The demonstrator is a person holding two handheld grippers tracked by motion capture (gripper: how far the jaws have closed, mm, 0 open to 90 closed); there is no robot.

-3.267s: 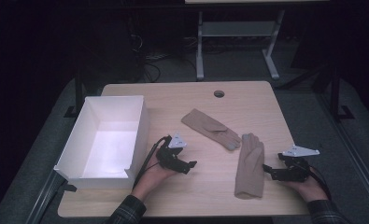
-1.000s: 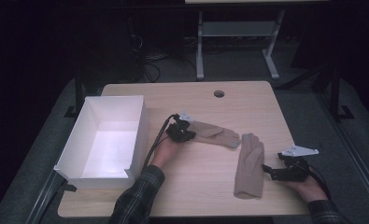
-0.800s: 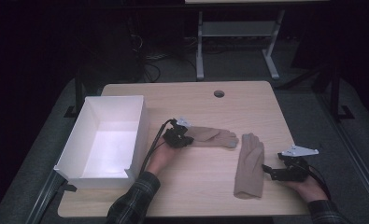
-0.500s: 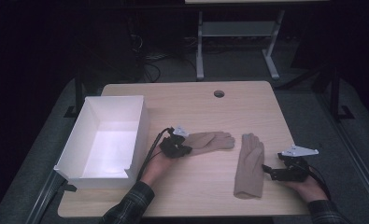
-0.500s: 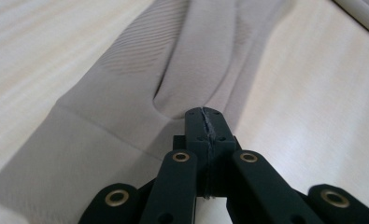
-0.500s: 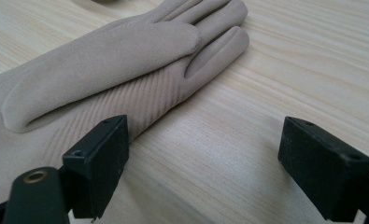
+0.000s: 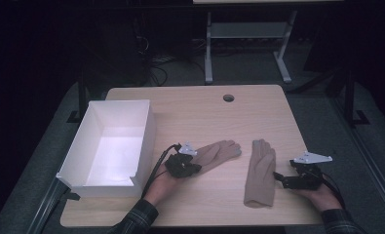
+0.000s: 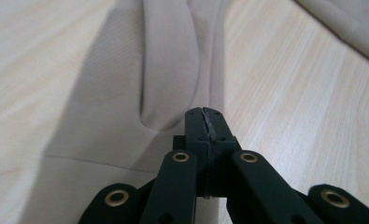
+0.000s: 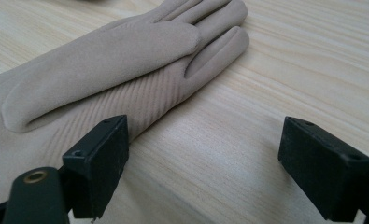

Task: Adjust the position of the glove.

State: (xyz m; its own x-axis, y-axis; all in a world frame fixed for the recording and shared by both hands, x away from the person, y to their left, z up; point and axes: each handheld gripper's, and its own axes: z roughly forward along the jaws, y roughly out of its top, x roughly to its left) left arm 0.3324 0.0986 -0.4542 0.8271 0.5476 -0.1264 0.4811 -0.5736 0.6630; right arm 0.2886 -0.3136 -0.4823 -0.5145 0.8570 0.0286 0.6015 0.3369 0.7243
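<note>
Left tool (image 7: 190, 168) clamped on left glove (image 7: 218, 153) cuff; glove trails toward 2 o'clock, box (image 7: 146, 134) just at 9. Right tool (image 7: 279, 176) open, idle beside right glove (image 7: 259, 173), desk (image 7: 200, 112).

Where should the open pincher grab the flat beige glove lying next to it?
Probably the cuff end of the long beige fabric glove, nearest the right gripper, coming in low from that side. The glove lies flat on the wooden table, so a jaw must slip under its edge; the cuff edge is wide.
</note>
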